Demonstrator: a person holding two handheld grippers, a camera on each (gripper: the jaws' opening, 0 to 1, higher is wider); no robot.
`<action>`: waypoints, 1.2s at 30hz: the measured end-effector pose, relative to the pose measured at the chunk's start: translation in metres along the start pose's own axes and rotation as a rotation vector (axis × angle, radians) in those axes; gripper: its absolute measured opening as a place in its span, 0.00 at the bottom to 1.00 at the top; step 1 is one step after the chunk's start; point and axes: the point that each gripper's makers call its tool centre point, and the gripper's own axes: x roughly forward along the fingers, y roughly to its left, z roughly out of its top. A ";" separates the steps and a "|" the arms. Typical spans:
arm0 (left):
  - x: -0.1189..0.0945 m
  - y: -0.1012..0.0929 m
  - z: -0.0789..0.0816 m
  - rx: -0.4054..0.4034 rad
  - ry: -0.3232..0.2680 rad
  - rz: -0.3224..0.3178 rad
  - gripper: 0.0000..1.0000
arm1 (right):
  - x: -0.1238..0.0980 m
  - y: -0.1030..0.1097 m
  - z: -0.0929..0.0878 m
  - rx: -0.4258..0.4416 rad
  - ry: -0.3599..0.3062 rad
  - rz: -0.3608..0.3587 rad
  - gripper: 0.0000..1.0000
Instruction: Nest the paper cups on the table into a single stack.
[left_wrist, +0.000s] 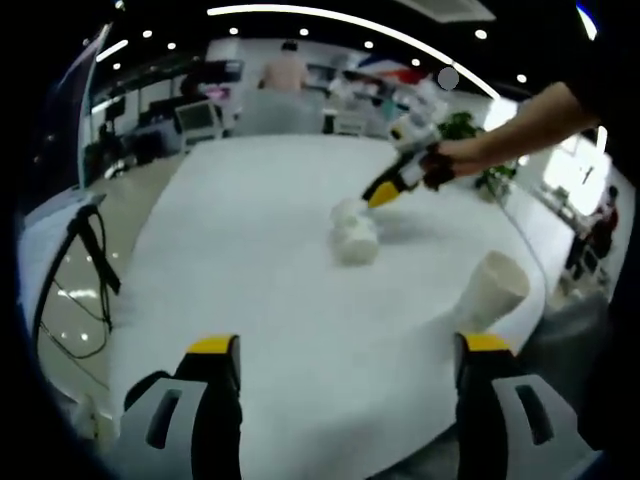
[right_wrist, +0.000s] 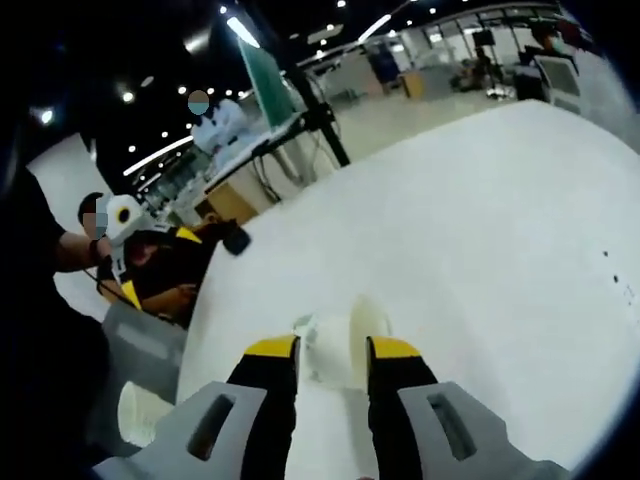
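So here's where it's at, reading each picture left to right. In the left gripper view the left gripper (left_wrist: 345, 365) sits at the bottom of the frame with its fingers wide apart and nothing between them, just bare white desk (left_wrist: 250, 230). Middle of the frame there's a little clump of paper cups (left_wrist: 354, 236) lying on the desk, and the right gripper (left_wrist: 384, 193) comes in from the upper right, tip right at that clump. Lower right, near the desk edge, one more loose cup (left_wrist: 490, 288) lies on its side, well apart from the others.

In the right gripper view, a cup (right_wrist: 140, 412) sits at the lower left near the desk edge, and bottom centre the right gripper's fingers are narrowed on a paper cup (right_wrist: 340, 350) lying there, looks clamped on it to me.

My guess at the step: right hand is grabbing a cup from the clump to start the nesting. Next move probably needs that cup lifted, turned mouth-first and lined up with another, while the empty left one fetches the stray by the edge.

Writing or logos: none I can read, the cups look plain white.
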 end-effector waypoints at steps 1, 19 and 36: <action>0.000 0.000 0.000 0.000 0.001 0.000 0.87 | 0.001 0.000 0.000 0.007 -0.001 0.003 0.21; 0.004 0.001 0.009 0.005 -0.007 -0.001 0.87 | -0.003 0.010 -0.006 0.048 -0.007 0.077 0.03; 0.002 -0.001 0.018 0.031 -0.022 -0.006 0.86 | -0.003 0.044 0.002 0.025 -0.041 0.153 0.00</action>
